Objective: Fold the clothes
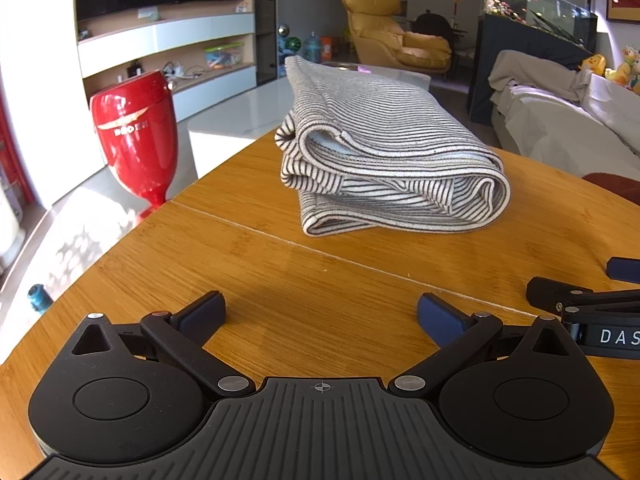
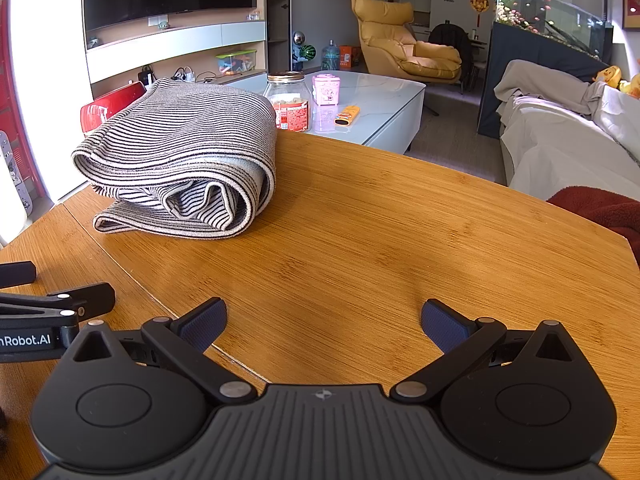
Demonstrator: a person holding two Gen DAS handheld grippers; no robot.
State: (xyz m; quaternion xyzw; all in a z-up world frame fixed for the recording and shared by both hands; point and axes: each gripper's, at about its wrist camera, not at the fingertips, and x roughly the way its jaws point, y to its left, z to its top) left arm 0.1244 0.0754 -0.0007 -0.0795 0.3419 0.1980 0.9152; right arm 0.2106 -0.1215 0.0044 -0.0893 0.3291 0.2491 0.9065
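Left tool [image 1: 321,314]: your blue-padded fingers spread wide, gripping nothing, low over bare wood.
Right tool [image 2: 324,318]: same, spread wide and empty; it sits just beside your left one.
Counter: round bamboo-wood counter [image 2: 360,220], seam line across it.
Garment: grey-and-white striped knit garment [image 1: 384,156], folded into a thick bundle, lying on the counter ahead of both tools, well apart from them.
Behind: red glossy goblet-shaped vase [image 1: 134,136] on the floor.

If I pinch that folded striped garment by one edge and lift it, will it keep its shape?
Probably not. The striped garment is soft knit, lying in loose rounded folds, so a one-edge pinch would likely let the layers droop open. It looks light for its bulk. Pushed across the smooth wooden table, it would probably slide, though the bottom layer may drag and bunch.
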